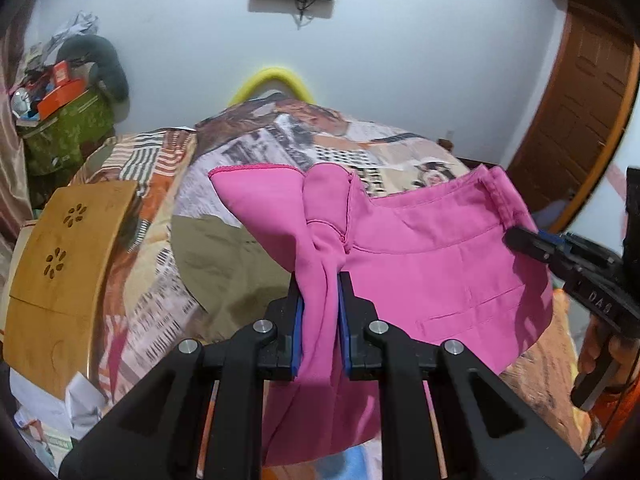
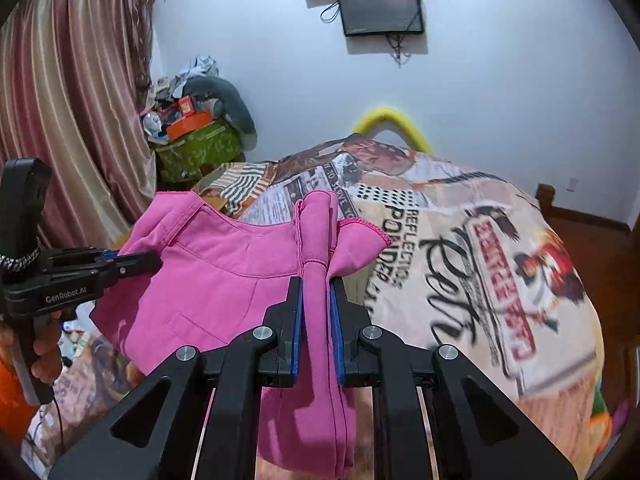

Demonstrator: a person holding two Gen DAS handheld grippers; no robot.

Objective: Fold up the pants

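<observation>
The pink pants (image 1: pixel 432 248) hang stretched in the air between my two grippers, above the bed. My left gripper (image 1: pixel 320 280) is shut on a bunched corner of the pants. My right gripper (image 2: pixel 316 282) is shut on the other bunched corner; the pants (image 2: pixel 224 272) spread to its left. The right gripper (image 1: pixel 532 242) shows at the pants' right edge in the left wrist view. The left gripper (image 2: pixel 136 262) shows at their left edge in the right wrist view. The lower part of the pants hangs hidden behind the fingers.
The bed (image 1: pixel 248 152) with a printed cover (image 2: pixel 480 248) lies below. A wooden board (image 1: pixel 64 256) rests at its left side. A cluttered green box (image 1: pixel 68 128) stands by the curtain (image 2: pixel 72 112). A wooden door (image 1: pixel 576 120) is at the right. A screen (image 2: pixel 380 8) hangs on the wall.
</observation>
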